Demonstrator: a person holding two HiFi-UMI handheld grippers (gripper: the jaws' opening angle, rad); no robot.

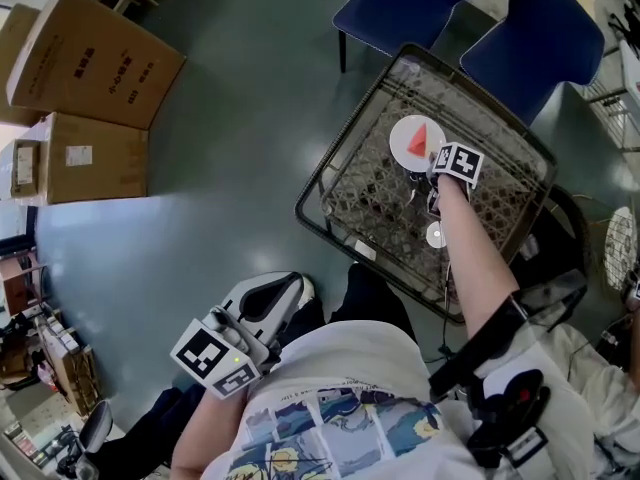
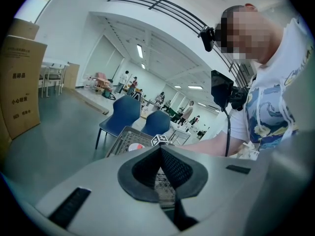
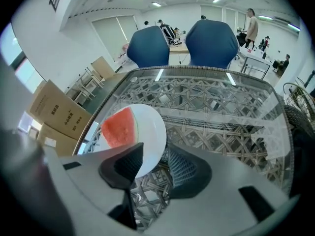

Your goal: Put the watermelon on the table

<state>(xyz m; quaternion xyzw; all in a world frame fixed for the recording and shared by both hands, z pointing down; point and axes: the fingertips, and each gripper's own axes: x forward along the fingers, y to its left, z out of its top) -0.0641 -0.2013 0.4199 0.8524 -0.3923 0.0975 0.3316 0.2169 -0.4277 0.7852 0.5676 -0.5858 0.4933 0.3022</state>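
Right gripper view shows you a white plate [image 3: 153, 124] on the glass-topped wicker table [image 3: 221, 107], and on that plate lies one red watermelon [image 3: 118, 128] slice with its pale rind edge toward the plate's middle. Nothing else is on the plate. Your right tool [image 3: 153, 154] has its jaws apart; the near rim of the plate sits between them, and the pads do not press on it. From the head view, that tool points steeply down over the plate near the middle of the table.

Your left tool [image 2: 160, 151] is held low beside your body, well apart from the table, with its jaws together and nothing between them.

Two cardboard boxes [image 1: 95, 58] stand on the floor to your left. Both carry dark printed characters, too small to read, and the lower one bears a white label [image 1: 78, 155]. Two blue chairs [image 1: 540, 33] stand at the far side of the table.
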